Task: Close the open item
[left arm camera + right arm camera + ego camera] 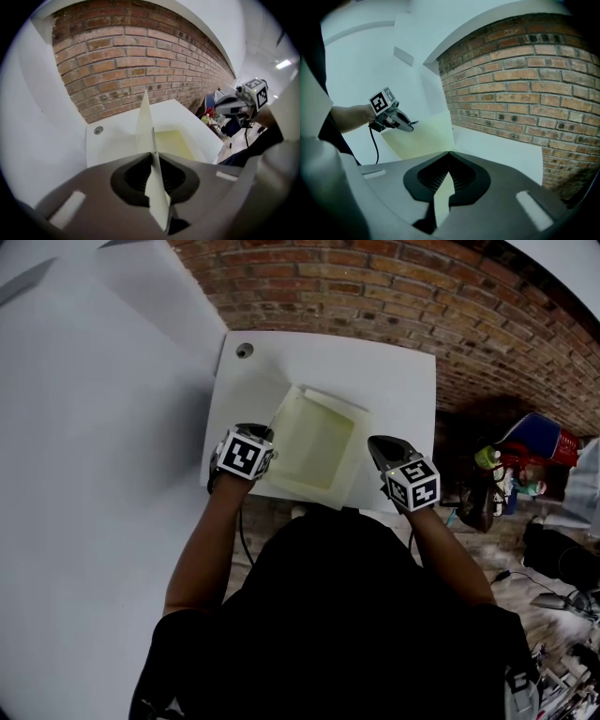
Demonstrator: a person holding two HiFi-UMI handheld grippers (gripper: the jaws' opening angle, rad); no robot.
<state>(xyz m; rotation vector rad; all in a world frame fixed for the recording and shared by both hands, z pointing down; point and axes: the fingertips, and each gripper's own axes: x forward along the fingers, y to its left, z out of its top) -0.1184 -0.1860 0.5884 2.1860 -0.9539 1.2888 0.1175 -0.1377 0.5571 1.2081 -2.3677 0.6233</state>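
Closest to the camera, both arms reach out over the front edge of the white tabletop (394, 381), one gripper on each side of the box (317, 442). The left gripper (265, 435) is clamped down on the left flap (145, 122). Its own view shows the thin cream sheet pinched right between the jaws and standing up on edge. The right gripper (377, 444) is doing the same on the other side, jaws pressed together on the right flap (440, 199), which pokes back toward that camera. The box itself sits near the front edge of the tabletop, roughly in the middle, top open, pale yellowish inside and empty as far as I can see.

Handling-wise I'd say it's light and thin-walled. Probably cardboard, though the fisheye is too soft for me to rule out thin plastic. Flaps like that bend easily and will crease if you yank them, and an empty box will slide or tip on a smooth top. So holding near the free edge of each flap, like now, seems right: fold them inward together so the two pulls cancel out.

Further back there's a round cable hole (245, 350) near the far left corner, then the brick wall (375, 287).
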